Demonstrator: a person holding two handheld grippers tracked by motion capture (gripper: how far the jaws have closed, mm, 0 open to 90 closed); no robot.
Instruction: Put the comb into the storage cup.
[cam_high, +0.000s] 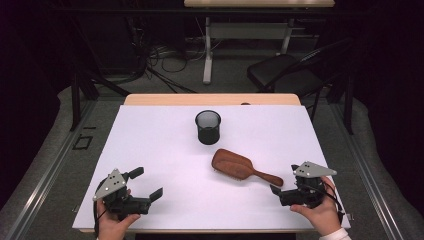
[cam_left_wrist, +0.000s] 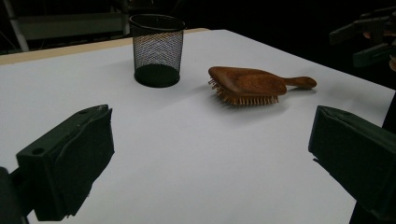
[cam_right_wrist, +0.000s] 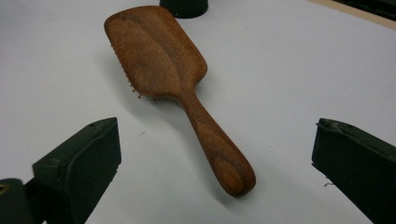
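Just in front of the black mesh cup (cam_high: 208, 127) lies the wooden hairbrush (cam_high: 244, 168) — bristles down, handle toward the right gripper (cam_high: 287, 181), whose jaws are spread either side of the handle end, not touching. Left gripper (cam_high: 148, 183), jaws apart and empty, sits well left of the brush — bare white tabletop (cam_high: 150, 140) between.

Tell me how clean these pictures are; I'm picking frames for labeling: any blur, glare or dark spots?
High view: sharp on the white table, room behind very dark. Left gripper view: hairbrush and mesh cup crisp with soft shadows, near jaws slightly soft. Right gripper view: brush handle sharp, no glare; jaws at the edges dark.
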